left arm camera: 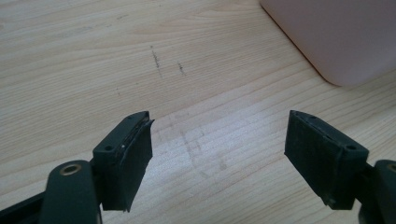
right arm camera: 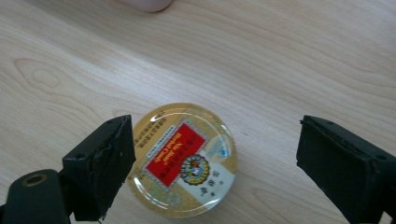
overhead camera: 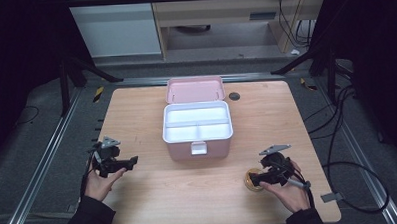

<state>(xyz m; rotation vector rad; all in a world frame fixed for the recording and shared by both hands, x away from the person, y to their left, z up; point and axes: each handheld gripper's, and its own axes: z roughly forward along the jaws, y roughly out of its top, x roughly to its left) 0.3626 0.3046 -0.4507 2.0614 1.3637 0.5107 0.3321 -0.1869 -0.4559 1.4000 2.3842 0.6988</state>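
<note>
R gripper [overhead camera: 255, 179] sits at near-right of the wooden table [overhead camera: 189, 192], jaws spread wide w/ the round candy tin [right arm camera: 183, 160] lying flat between them, lid up, red/gold label showing. In the right gripper view the tin sits close to the left-hand jaw, maybe just touching it, w/ a clear gap to the other; pads aren't pressing yet. So: not held.

L gripper [overhead camera: 130, 162] at near-left, jaws also spread, nothing between them, just bare tabletop; corner of the pink storage box [left arm camera: 341, 37] at far right in its view.

Box [overhead camera: 197, 142] is mid-table, lid swung back, white tray insert [overhead camera: 197, 123] w/ compartments looks empty.

Step in hand, as I read it: grab the tin, prob. to drop it in the box.

Tips:
- Shift R gripper so the tin is centred btw the jaws before closing, else the near jaw shoves it sideways.
- Tin is low and flat w/ a slick rim: get pads down low on the side wall, not on the lid edge.
- Close slow, check it doesn't squirt out.
- Lift straight up, then carry far-left to the tray.
- Keep L gripper clear, or ready to steady the box.
</note>
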